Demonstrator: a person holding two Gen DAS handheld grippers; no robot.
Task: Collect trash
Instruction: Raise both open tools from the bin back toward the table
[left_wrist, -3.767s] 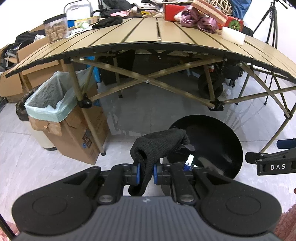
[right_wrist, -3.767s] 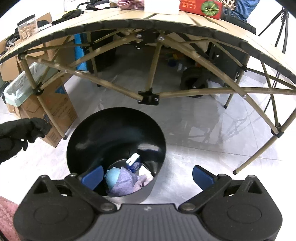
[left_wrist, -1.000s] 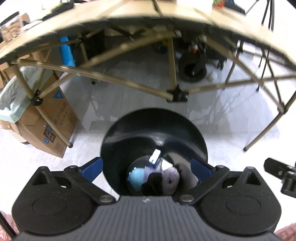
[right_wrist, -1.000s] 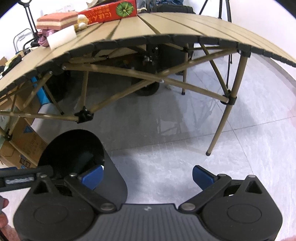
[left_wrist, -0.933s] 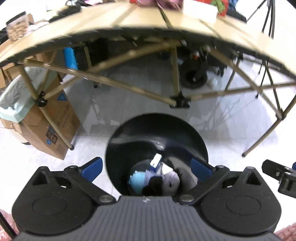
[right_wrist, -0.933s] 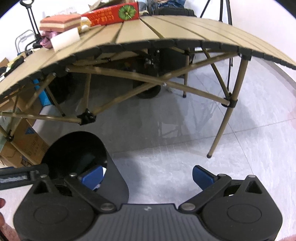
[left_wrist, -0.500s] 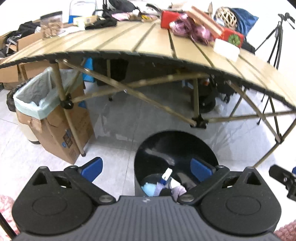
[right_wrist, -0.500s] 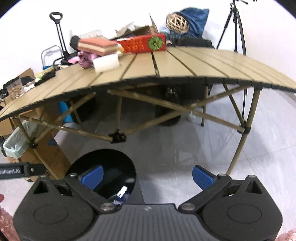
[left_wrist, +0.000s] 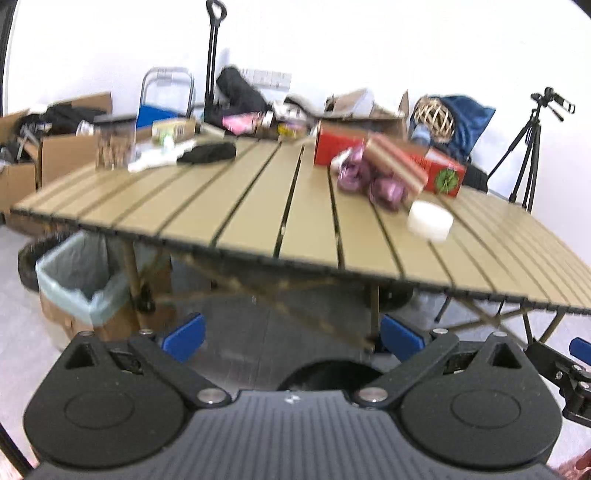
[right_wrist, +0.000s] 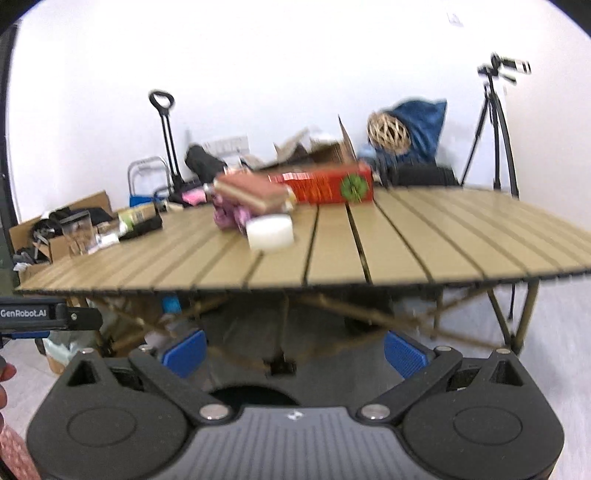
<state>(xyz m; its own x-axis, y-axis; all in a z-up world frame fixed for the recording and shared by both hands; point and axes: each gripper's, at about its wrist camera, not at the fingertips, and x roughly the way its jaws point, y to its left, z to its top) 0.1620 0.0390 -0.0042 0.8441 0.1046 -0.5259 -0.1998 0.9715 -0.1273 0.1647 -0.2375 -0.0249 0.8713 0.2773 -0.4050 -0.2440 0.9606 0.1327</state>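
My left gripper (left_wrist: 291, 334) is open and empty, level with the front edge of the tan slatted table (left_wrist: 258, 221). My right gripper (right_wrist: 293, 347) is also open and empty. The black trash bin (left_wrist: 328, 374) shows only as a rim just below my left gripper, and as a dark rim in the right wrist view (right_wrist: 251, 397). On the table lie a white block (left_wrist: 430, 221), purple cloth (left_wrist: 369, 179), a black cloth (left_wrist: 207, 153) and a red box (left_wrist: 439, 173). The white block (right_wrist: 269, 230) and the red box (right_wrist: 325, 186) also show in the right wrist view.
A cardboard box with a pale green liner (left_wrist: 81, 280) stands on the floor under the table's left end. A clear jar (left_wrist: 114, 142) and small packages sit at the table's far left. A tripod (left_wrist: 528, 147) stands at the right. Clutter lines the wall.
Both grippers have risen from floor level over the bin to table height. The left gripper earlier let go of the black cloth into the bin. The bin has dropped almost out of view.
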